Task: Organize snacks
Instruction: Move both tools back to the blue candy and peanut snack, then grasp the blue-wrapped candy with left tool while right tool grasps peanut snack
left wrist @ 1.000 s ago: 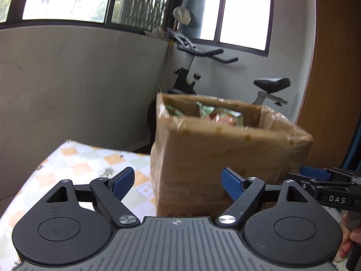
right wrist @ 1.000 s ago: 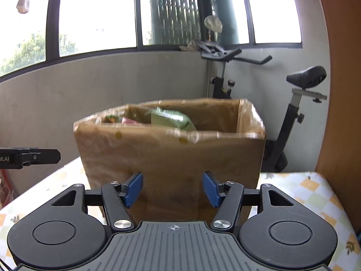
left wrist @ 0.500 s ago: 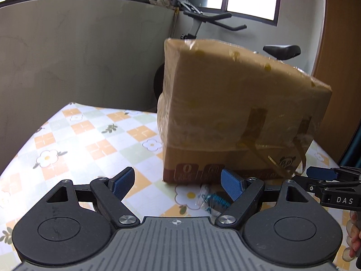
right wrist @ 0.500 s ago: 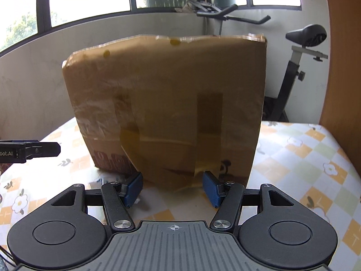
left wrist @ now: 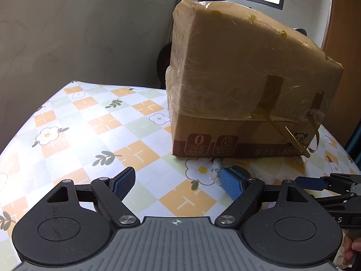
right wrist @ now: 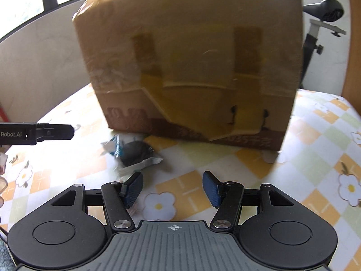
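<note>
A tall brown cardboard box (left wrist: 243, 83) wrapped in clear tape stands on the flowered tablecloth (left wrist: 94, 126); it also fills the right wrist view (right wrist: 194, 67). Its open top is out of sight. A small snack packet (right wrist: 135, 151), dark with a blue and clear wrapper, lies on the cloth just in front of the box's left corner; in the left wrist view the packet (left wrist: 237, 172) is partly hidden behind my right finger. My left gripper (left wrist: 178, 184) is open and empty, low over the cloth. My right gripper (right wrist: 172, 188) is open and empty, just right of the packet.
A grey wall (left wrist: 79, 33) runs behind the table on the left. An exercise bike (right wrist: 325, 20) stands behind the box at the right. A wooden panel (left wrist: 345, 22) rises at the far right. The other gripper's tip (right wrist: 45, 133) shows at the left edge of the right wrist view.
Both grippers have dropped from box-top height to just above the tablecloth. The box top and the snacks in it have gone out of sight, and the packet on the cloth has come into view.
</note>
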Demonstrator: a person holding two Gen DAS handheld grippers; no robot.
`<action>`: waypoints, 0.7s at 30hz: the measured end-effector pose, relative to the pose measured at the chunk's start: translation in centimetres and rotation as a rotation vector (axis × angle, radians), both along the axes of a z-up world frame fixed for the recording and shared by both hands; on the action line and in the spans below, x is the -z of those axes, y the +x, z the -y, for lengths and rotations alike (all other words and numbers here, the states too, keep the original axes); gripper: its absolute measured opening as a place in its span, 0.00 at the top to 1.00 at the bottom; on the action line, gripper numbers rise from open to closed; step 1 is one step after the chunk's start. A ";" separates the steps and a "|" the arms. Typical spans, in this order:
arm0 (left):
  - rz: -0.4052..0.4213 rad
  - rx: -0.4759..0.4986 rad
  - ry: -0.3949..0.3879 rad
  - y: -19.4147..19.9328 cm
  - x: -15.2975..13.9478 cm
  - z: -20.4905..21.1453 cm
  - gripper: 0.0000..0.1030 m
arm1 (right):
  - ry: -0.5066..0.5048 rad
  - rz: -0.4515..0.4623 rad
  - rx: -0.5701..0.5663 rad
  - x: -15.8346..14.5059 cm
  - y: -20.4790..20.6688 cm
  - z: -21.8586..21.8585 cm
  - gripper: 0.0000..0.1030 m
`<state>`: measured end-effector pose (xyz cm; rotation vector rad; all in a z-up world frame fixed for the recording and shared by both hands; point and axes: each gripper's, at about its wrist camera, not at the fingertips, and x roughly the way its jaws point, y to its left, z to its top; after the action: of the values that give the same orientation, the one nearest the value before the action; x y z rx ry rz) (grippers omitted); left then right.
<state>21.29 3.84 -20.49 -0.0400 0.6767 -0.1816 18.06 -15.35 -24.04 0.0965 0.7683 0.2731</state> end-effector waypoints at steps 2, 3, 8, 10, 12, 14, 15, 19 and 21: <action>-0.005 -0.002 -0.005 -0.1 0.2 -0.1 0.18 | -0.005 -0.006 -0.026 0.2 0.1 -0.6 0.46; -0.008 -0.003 -0.008 -0.2 0.2 -0.1 0.18 | -0.007 -0.010 -0.043 0.2 0.1 -0.9 0.46; -0.025 -0.003 -0.015 -0.3 0.7 -0.2 0.19 | -0.021 -0.031 -0.116 0.5 0.0 -2.4 0.47; -0.030 -0.001 -0.016 -0.3 0.8 -0.1 0.19 | -0.032 -0.030 -0.138 0.6 0.0 -2.9 0.47; -0.032 0.001 -0.018 -0.4 0.9 0.0 0.19 | -0.049 -0.031 -0.158 0.8 0.0 -3.3 0.48; -0.034 0.003 -0.019 -0.5 0.9 0.1 0.20 | -0.061 -0.035 -0.166 1.0 0.2 -3.6 0.53; -0.034 0.004 -0.021 -0.5 0.9 0.2 0.20 | -0.062 -0.034 -0.164 1.1 0.3 -3.7 0.53; -0.042 0.009 -0.029 -0.5 1.0 0.6 0.21 | -0.059 -0.027 -0.175 1.1 0.2 -3.5 0.76; -0.046 0.017 -0.031 -0.4 1.0 1.0 0.21 | -0.047 -0.029 -0.171 1.1 0.2 -3.1 0.80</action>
<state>20.88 2.87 -21.50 -0.0680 0.7205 -0.2079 18.23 -12.27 -25.10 -0.0100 0.8125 0.4161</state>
